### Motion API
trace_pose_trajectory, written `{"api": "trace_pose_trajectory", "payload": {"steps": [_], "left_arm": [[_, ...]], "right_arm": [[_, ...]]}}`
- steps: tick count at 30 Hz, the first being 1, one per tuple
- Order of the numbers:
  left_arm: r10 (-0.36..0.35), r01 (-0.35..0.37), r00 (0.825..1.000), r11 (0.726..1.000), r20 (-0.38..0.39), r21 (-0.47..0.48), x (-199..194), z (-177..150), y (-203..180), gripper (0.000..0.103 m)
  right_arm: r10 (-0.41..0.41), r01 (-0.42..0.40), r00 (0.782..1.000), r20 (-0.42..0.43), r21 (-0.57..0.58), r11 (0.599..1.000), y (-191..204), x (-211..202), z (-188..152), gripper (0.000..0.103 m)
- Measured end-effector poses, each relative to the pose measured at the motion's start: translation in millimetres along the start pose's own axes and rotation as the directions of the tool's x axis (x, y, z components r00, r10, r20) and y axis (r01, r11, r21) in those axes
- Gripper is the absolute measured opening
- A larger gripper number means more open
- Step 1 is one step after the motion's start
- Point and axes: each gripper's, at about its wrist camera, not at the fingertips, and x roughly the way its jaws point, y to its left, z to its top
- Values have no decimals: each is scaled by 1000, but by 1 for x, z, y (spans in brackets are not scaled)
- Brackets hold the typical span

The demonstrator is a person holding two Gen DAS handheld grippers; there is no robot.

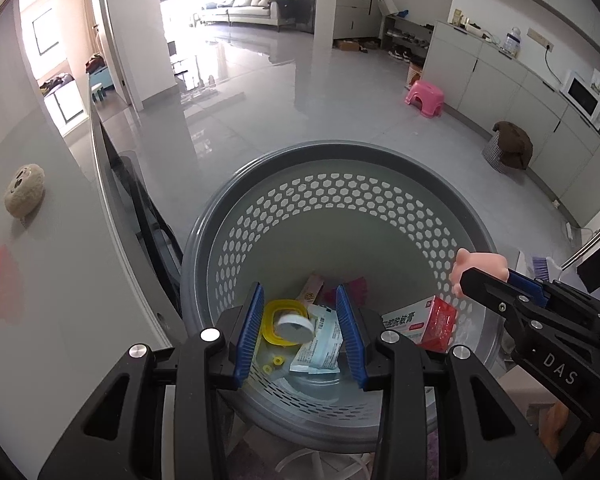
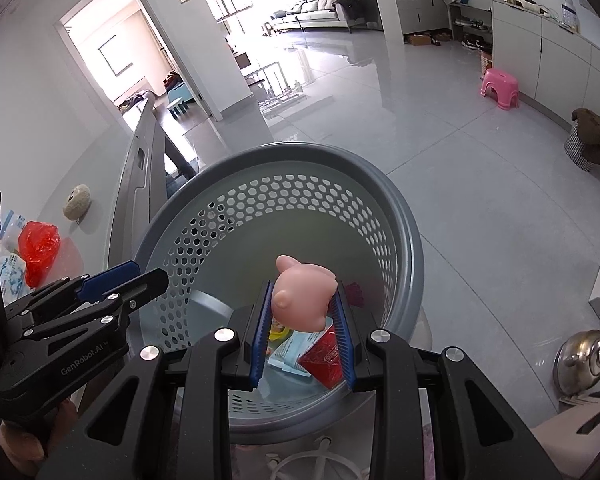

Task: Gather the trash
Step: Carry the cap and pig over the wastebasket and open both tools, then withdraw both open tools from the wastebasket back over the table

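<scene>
**Pink toy held over the bin**

We see a small pink rubber toy (image 2: 300, 298), soft-looking, rounded body w/ a snout-like nub on top and a little bump on its side. It's pinched between the blue pads of the right gripper (image 2: 303, 320), clenched on it from both sides, right above the open mouth of the grey perforated bin (image 2: 404, 216).

The left gripper (image 1: 300, 332) hangs over the bin too, jaws partly apart, nothing between the pads; we only see bin contents through the gap.

Inside the bin: a yellow ring-shaped piece (image 1: 274, 320) w/ a pale round cap (image 1: 295, 327) on it, a printed white sachet (image 1: 320, 344) beside that, and a red-and-white box (image 1: 424, 322) towards the bin's right wall.

The left wrist view shows those contents clearly, plus the toy from the side at the bin's right rim. The right wrist view hides most of them behind the toy, but it adds a steel kettle (image 2: 580, 360) right of the bin and a red plastic bag (image 2: 38, 248) on the table (image 2: 40, 140) left of the bin. Both views show a beige stone-like lump (image 1: 24, 194) on that table.
</scene>
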Motion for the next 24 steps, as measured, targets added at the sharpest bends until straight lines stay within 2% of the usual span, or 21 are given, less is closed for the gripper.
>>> {"api": "trace_pose_trajectory", "payload": {"steps": [2, 4, 5, 7, 21, 24], "left_arm": [[3, -3, 1000, 1000, 2, -4, -1, 0, 2, 42], [7, -7, 1000, 1000, 5, -8, -2, 0, 3, 47], [9, -9, 1000, 1000, 7, -9, -3, 0, 4, 48], [11, -11, 1000, 1000, 11, -13, -4, 1, 5, 54], [21, -20, 999, 999, 32, -36, -15, -5, 11, 59], [24, -22, 999, 999, 40, -42, -20, -5, 14, 61]], "right_arm": [[-2, 2, 1000, 4, -3, 1000, 1, -1, 0, 33], [-10, 10, 1000, 22, -1, 1000, 1, -6, -1, 52], [-11, 11, 999, 34, 1, 1000, 0, -9, -1, 55], [-9, 9, 999, 42, 3, 1000, 0, -12, 0, 55], [-6, 7, 999, 46, -5, 1000, 6, -18, 4, 57], [-7, 7, 999, 53, -6, 1000, 8, -20, 4, 61]]}}
